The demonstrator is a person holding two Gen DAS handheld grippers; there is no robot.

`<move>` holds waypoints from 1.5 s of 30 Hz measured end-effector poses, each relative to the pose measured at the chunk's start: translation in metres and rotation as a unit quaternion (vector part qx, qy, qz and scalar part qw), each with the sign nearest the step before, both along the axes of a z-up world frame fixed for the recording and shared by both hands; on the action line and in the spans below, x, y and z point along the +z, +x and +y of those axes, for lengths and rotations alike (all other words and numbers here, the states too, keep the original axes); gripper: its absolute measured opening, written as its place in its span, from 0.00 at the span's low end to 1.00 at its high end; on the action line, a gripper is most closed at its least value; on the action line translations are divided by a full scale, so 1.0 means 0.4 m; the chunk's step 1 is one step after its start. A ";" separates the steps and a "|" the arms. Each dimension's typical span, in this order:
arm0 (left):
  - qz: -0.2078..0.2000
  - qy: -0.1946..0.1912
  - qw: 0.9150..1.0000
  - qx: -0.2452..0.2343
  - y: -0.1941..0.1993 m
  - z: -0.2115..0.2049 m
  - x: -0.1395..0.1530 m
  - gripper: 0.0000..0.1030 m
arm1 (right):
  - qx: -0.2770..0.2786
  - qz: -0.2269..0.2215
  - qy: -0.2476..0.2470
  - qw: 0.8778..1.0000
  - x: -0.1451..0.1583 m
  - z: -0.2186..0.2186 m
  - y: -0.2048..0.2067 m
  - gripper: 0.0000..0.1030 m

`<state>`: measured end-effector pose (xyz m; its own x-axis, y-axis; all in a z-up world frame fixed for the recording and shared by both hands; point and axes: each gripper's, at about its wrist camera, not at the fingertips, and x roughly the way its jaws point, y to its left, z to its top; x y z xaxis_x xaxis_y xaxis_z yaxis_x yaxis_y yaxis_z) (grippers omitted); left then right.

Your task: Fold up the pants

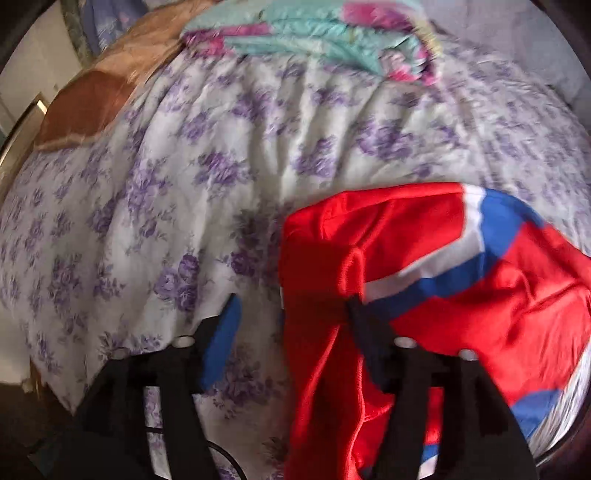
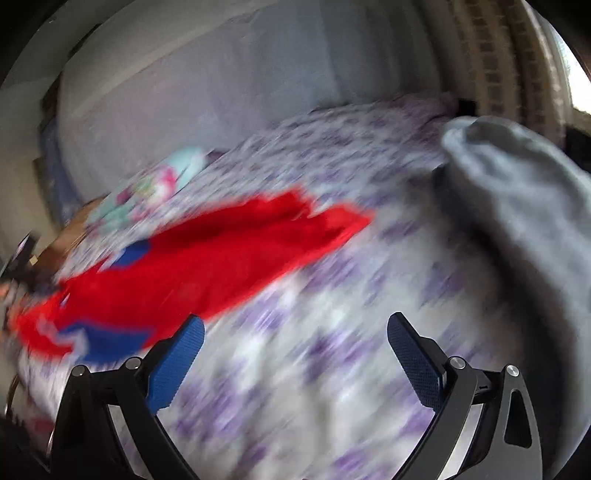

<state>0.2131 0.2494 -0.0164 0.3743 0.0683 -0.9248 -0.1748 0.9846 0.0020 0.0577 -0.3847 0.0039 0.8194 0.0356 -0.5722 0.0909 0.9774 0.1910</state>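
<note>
L gripper [image 1: 291,314] is pointed forward and down over the bed, fingers spread apart; the red pants [image 1: 424,266] are draped over its right finger [image 1: 369,332], while the left finger's blue pad [image 1: 221,339] is seen bare above the sheet. No pinch on the cloth is shown. R gripper [image 2: 295,332] is held low over the bedspread [image 2: 332,369], fingers wide apart w/ nothing between them; both blue pads [image 2: 177,365] are visible. The right-wrist view is heavily motion-blurred.

Counted: 1 pair of pants, red w/ blue and white panels, bunched at the near edge of the bed in the left-wrist view and stretched as a long red streak [image 2: 207,258] to the left of the R gripper. 1 grey cloth [image 2: 524,229] is seen at the right, near the R gripper. 1 teal-and-pink bedding heap [image 1: 332,33] is seen at the far side. 1 brown pillow [image 1: 88,107] is seen at far left.

The floral bedspread [image 1: 184,184] is left bare and wrinkled across the middle, between pants and heap. The mattress's left edge is seen dropping away at left in the left-wrist view. The bed's far edge is met by a pale wall [image 2: 221,92] in the right-wrist view.
</note>
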 end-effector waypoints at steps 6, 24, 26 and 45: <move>-0.017 -0.039 0.999 -0.027 0.001 0.003 -0.009 0.85 | 0.031 0.021 -0.044 0.998 0.046 -0.032 0.226 0.97; -0.019 -0.119 0.993 -0.008 0.019 0.070 -0.074 0.36 | 0.224 0.081 -0.191 0.952 0.057 0.219 0.550 0.14; -0.027 -0.107 0.994 -0.015 0.024 0.054 -0.060 0.30 | 0.217 0.067 -0.176 0.958 0.110 0.198 0.543 0.14; -0.040 -0.047 0.998 0.004 0.345 0.024 -0.010 0.52 | 0.007 0.138 -0.283 0.949 0.010 0.047 0.830 0.76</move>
